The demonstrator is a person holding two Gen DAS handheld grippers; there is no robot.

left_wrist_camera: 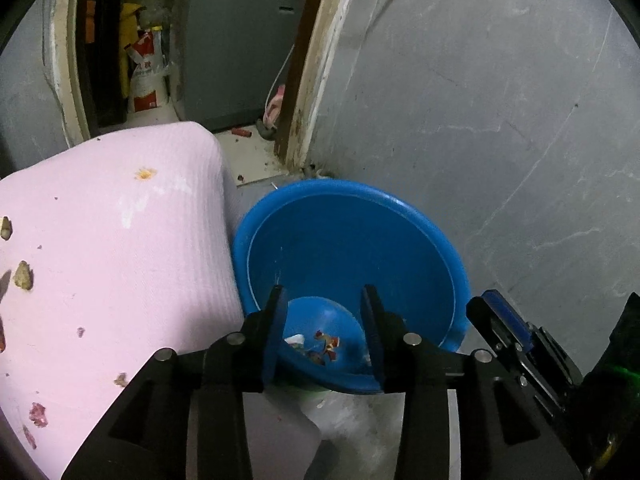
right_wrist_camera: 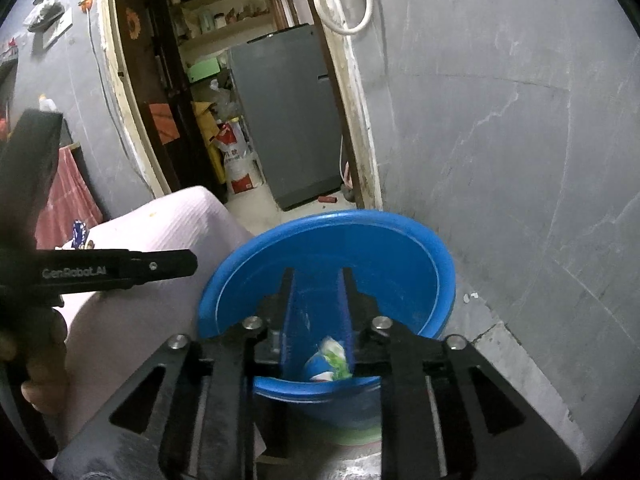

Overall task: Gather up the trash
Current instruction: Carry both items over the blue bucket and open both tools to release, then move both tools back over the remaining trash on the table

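A large blue basin [left_wrist_camera: 344, 232] stands on the floor by the grey wall; it also shows in the right wrist view [right_wrist_camera: 360, 248]. A smaller blue bowl [left_wrist_camera: 344, 376] sits low in front of it and holds scraps of wrapper trash [left_wrist_camera: 320, 346]; in the right wrist view the bowl [right_wrist_camera: 316, 390] holds crumpled green and white trash [right_wrist_camera: 332, 360]. My left gripper [left_wrist_camera: 324, 296] is open above the small bowl. My right gripper [right_wrist_camera: 318, 276] is open above the bowl, nothing between its fingers. Crumbs [left_wrist_camera: 22, 276] lie on the pink bedding [left_wrist_camera: 112, 264].
The pink bedding [right_wrist_camera: 160, 240] borders the basin on the left. A grey wall [left_wrist_camera: 500, 120] stands to the right. A doorway behind shows a grey appliance [right_wrist_camera: 284, 120], a red and white sack [left_wrist_camera: 146, 76] and shelves. The other gripper's body [right_wrist_camera: 100, 272] crosses at left.
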